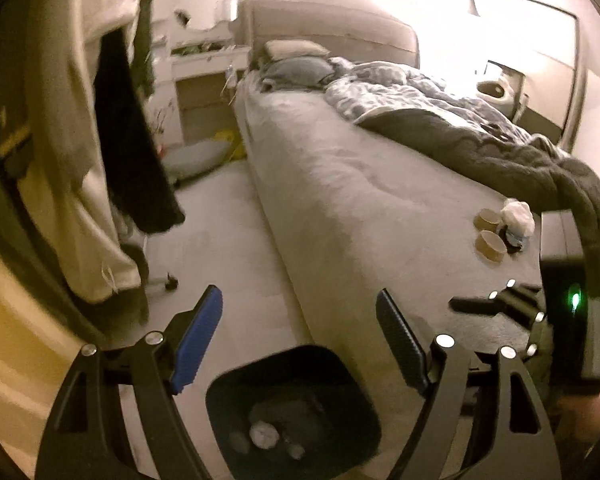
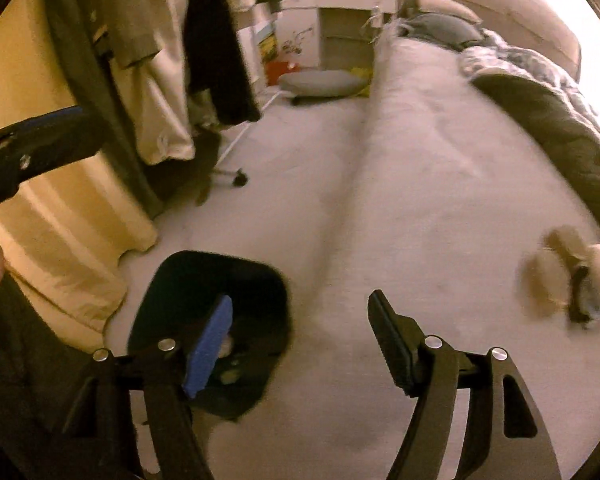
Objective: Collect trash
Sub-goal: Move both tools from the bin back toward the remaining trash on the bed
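A black trash bin stands on the floor against the bed's side, with crumpled trash inside. My left gripper is open and empty just above it. On the bed lie two brown paper cups and a crumpled white wrapper. My right gripper is open and empty, over the bed edge beside the bin; it also shows at the right of the left wrist view. The cups and wrapper show blurred at the right.
Clothes hang on a wheeled rack at the left. A yellow curtain hangs near the bin. A dark blanket and pillows lie on the bed. A grey cushion and a white desk stand at the far end.
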The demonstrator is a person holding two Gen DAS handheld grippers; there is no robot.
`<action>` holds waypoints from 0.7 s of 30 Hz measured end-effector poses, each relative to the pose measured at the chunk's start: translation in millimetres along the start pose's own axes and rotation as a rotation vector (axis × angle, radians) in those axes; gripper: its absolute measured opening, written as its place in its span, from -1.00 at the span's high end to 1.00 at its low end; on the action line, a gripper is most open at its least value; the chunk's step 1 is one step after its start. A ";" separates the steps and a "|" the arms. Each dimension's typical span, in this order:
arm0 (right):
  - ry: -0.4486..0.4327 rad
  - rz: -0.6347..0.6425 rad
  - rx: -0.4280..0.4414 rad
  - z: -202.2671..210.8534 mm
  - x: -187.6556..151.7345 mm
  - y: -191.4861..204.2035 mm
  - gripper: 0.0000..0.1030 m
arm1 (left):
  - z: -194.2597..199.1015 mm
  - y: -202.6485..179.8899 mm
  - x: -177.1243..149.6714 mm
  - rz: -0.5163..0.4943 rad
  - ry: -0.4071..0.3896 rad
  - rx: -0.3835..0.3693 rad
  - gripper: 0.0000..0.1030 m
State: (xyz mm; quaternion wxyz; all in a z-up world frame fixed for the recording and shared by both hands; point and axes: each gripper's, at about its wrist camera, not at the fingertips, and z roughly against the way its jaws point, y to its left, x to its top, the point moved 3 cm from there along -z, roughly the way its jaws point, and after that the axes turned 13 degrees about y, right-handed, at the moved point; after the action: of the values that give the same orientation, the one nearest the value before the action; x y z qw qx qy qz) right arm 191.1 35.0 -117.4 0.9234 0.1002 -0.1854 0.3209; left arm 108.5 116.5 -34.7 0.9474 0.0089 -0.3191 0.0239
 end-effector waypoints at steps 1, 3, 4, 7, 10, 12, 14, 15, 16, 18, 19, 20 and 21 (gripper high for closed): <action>-0.005 -0.007 -0.007 1.1 -1.2 -5.3 -0.40 | 2.0 -6.5 2.6 -0.016 -0.010 0.000 -0.56; -0.019 -0.025 -0.029 9.1 -2.8 -22.2 -0.42 | 3.7 -17.9 8.2 -0.037 -0.020 -0.019 -0.54; -0.026 -0.037 -0.038 13.0 -4.6 -31.5 -0.42 | 3.4 -21.6 10.1 -0.043 -0.021 -0.028 -0.53; -0.046 -0.083 -0.048 20.9 -9.4 -58.3 -0.42 | -0.8 -39.2 17.4 -0.067 -0.015 -0.063 -0.49; -0.061 -0.116 -0.053 27.7 -15.5 -77.1 -0.42 | -8.4 -53.8 22.6 -0.083 0.001 -0.087 -0.45; -0.073 -0.123 -0.059 33.1 -18.1 -86.0 -0.42 | -14.9 -65.6 25.5 -0.097 0.013 -0.099 -0.45; -0.085 -0.122 -0.068 38.1 -20.9 -96.1 -0.43 | -18.5 -77.1 26.7 -0.120 0.019 -0.110 -0.45; -0.087 -0.120 -0.080 40.0 -22.3 -102.2 -0.43 | -20.3 -83.2 27.6 -0.137 0.021 -0.111 -0.45; -0.088 -0.121 -0.087 41.1 -23.6 -103.6 -0.43 | -21.2 -87.4 28.2 -0.149 0.021 -0.112 -0.44; -0.092 -0.132 -0.095 43.9 -26.7 -112.4 -0.43 | -24.2 -97.3 30.1 -0.178 0.019 -0.118 -0.45; -0.097 -0.143 -0.099 45.7 -27.7 -118.4 -0.43 | -25.7 -101.1 32.0 -0.191 0.017 -0.122 -0.46; -0.100 -0.147 -0.104 47.0 -27.5 -123.7 -0.44 | -27.1 -103.7 34.1 -0.199 0.018 -0.125 -0.47; -0.105 -0.151 -0.116 49.1 -28.3 -129.6 -0.46 | -28.8 -106.5 36.2 -0.209 0.017 -0.128 -0.48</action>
State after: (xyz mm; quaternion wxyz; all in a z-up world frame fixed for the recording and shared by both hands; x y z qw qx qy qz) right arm 238.6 -95.9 -92.7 0.9382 0.0769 -0.2437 0.2334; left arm 160.1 12.5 -36.0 0.9460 -0.0186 -0.3095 -0.0951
